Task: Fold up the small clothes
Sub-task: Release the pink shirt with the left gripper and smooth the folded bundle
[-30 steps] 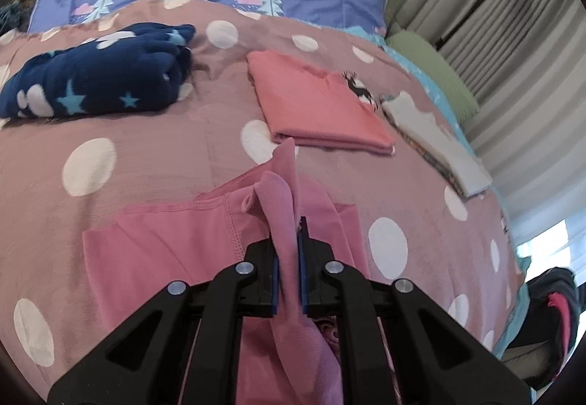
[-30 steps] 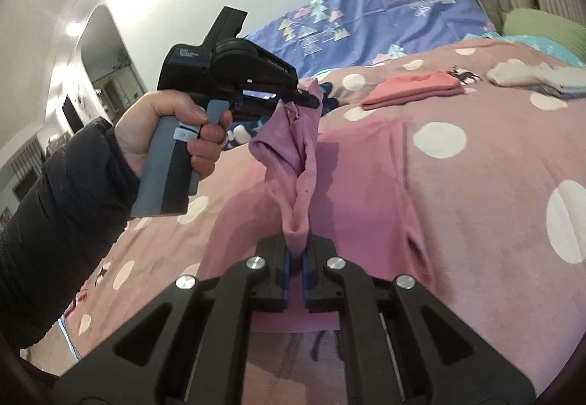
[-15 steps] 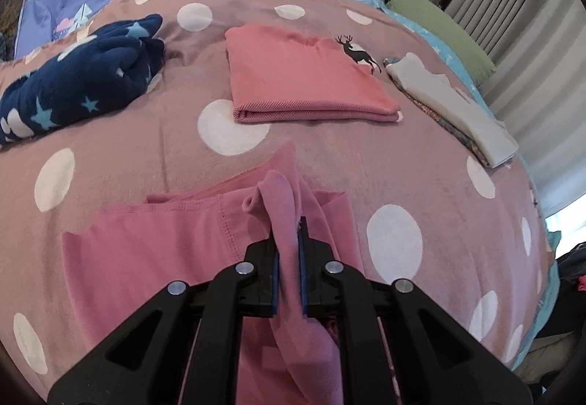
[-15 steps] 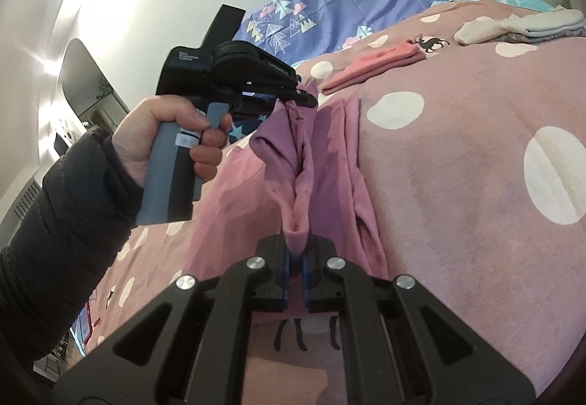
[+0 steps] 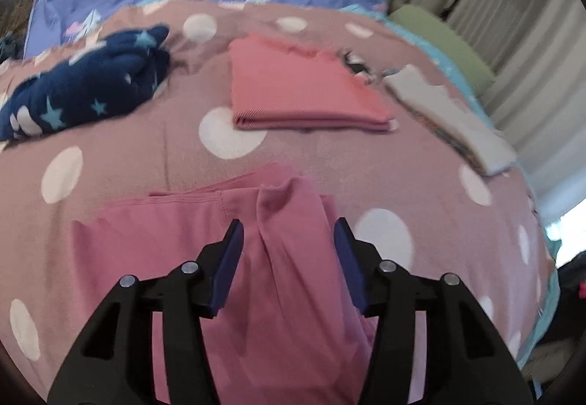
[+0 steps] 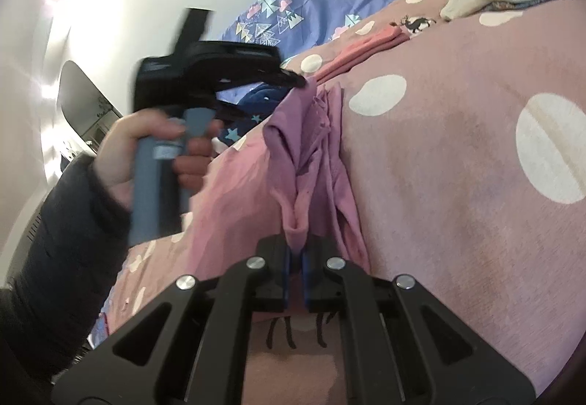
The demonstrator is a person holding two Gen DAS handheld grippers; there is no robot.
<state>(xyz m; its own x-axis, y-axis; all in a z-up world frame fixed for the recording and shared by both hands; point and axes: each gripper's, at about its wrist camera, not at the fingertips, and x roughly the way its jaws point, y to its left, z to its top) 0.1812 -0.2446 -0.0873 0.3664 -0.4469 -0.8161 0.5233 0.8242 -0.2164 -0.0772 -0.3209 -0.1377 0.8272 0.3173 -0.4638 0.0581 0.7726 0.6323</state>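
Pink polka-dot bedding (image 5: 311, 156) fills the left wrist view, where the left gripper (image 5: 289, 240) is released, its blue-padded jaws spread on either side of a soft fold of the pink garment (image 5: 175, 244) lying flat, with a folded coral shirt (image 5: 296, 93), a navy star-print bundle (image 5: 80, 93) and a folded white stack (image 5: 454, 119) beyond. From the right wrist view, the right gripper (image 6: 296, 258) is clenched on a bunched ridge of the same garment (image 6: 311, 163), and only here a hand (image 6: 146, 152) shows, holding the other gripper's grey handle, which hides part of the bed.
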